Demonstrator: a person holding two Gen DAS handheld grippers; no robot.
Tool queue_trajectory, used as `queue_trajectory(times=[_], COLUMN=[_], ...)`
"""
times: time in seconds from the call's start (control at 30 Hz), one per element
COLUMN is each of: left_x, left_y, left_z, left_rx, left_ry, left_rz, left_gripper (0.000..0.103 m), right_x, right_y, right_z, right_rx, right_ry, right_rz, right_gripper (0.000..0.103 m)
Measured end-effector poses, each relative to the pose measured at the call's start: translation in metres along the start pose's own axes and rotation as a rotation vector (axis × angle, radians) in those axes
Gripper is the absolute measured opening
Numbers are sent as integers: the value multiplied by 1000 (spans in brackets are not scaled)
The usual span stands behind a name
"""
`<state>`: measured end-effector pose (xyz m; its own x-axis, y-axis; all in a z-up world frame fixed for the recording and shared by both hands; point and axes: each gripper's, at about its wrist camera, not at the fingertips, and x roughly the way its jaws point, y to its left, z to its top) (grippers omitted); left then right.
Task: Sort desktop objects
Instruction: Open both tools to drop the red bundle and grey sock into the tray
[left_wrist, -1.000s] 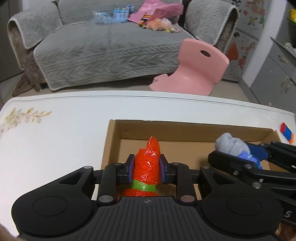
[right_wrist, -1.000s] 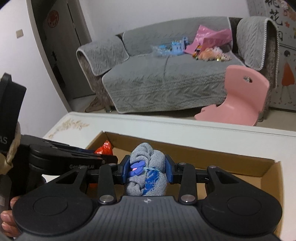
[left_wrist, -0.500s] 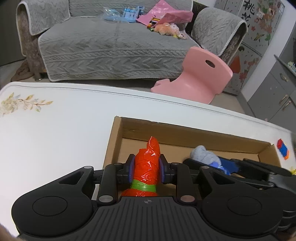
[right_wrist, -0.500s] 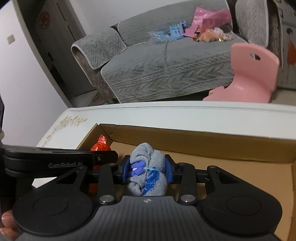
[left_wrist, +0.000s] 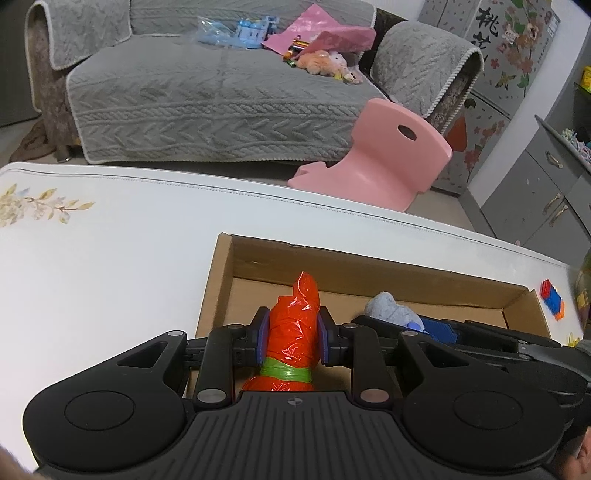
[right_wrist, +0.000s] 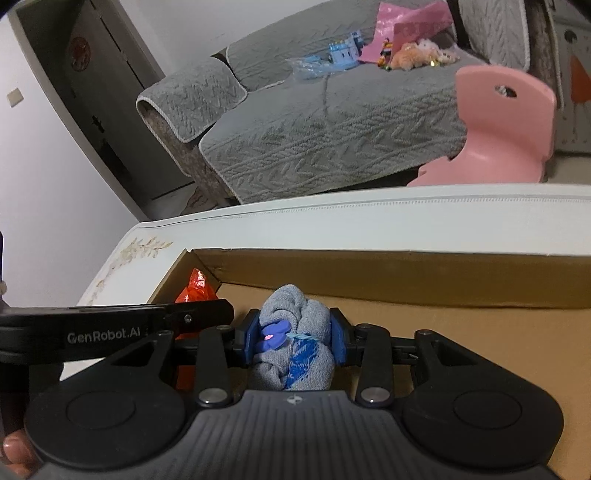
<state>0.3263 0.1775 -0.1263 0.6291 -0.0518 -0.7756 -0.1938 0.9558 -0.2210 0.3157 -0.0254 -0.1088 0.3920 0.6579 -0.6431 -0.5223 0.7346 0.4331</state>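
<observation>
Am gripping one orange bundle (left_wrist: 293, 332) tight in left tongs (left_wrist: 291, 338), one grey sock ball (right_wrist: 295, 343) in right tongs (right_wrist: 294, 341); both hanging inside one cardboard box (left_wrist: 369, 266) near its left wall on table (left_wrist: 110, 258); box's right half lying open.

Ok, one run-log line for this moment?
left gripper: shut on orange plastic roll | right gripper: shut on grey sock bundle | both over brown cardboard box

Orange-red plastic bundle (left_wrist: 293, 328), green tape band low on it. Grey rolled sock (right_wrist: 295, 345), blue patch, purple flower. Brown cardboard box (left_wrist: 369, 271). White table (left_wrist: 110, 251), pale floral print at 9 o'clock. Pink chair (left_wrist: 384, 166). Grey cable-knit sofa cover (left_wrist: 214, 107).
</observation>
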Motion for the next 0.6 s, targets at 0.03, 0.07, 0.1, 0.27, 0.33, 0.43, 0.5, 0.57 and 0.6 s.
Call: queue_trajectory(times=[0.03, 0.07, 0.1, 0.27, 0.33, 0.43, 0.5, 0.57, 0.6], left_x=[0, 0, 0, -4, -8, -18, -31, -45, -51], left_y=[0, 0, 0, 3, 2, 1, -2, -10, -15], left_z=[0, 0, 0, -2, -2, -2, -3, -7, -9], left_rx=[1, 1, 2, 21, 29, 37, 54, 97, 120], left_ry=[2, 3, 4, -7, -14, -41, -71, -101, -110], left_rz=[-2, -5, -10, -36, -14, -25, -43, -26, -8], left_gripper=[32, 32, 32, 38, 52, 79, 88, 91, 95], right_x=[0, 0, -1, -4, -5, -13, -23, -37, -44], right_y=[0, 1, 1, -3, -5, -9, -11, -11, -11], right_z=[0, 0, 0, 1, 2, 3, 3, 2, 1], right_rx=[-1, -3, -4, 23, 36, 49, 53, 54, 53], right_ry=[-1, -3, -4, -10, -14, -32, -47, -71, -83], right_rz=[-1, -4, -3, 18, 21, 19, 20, 25, 27], right_gripper=[37, 38, 38, 41, 46, 52, 54, 57, 58])
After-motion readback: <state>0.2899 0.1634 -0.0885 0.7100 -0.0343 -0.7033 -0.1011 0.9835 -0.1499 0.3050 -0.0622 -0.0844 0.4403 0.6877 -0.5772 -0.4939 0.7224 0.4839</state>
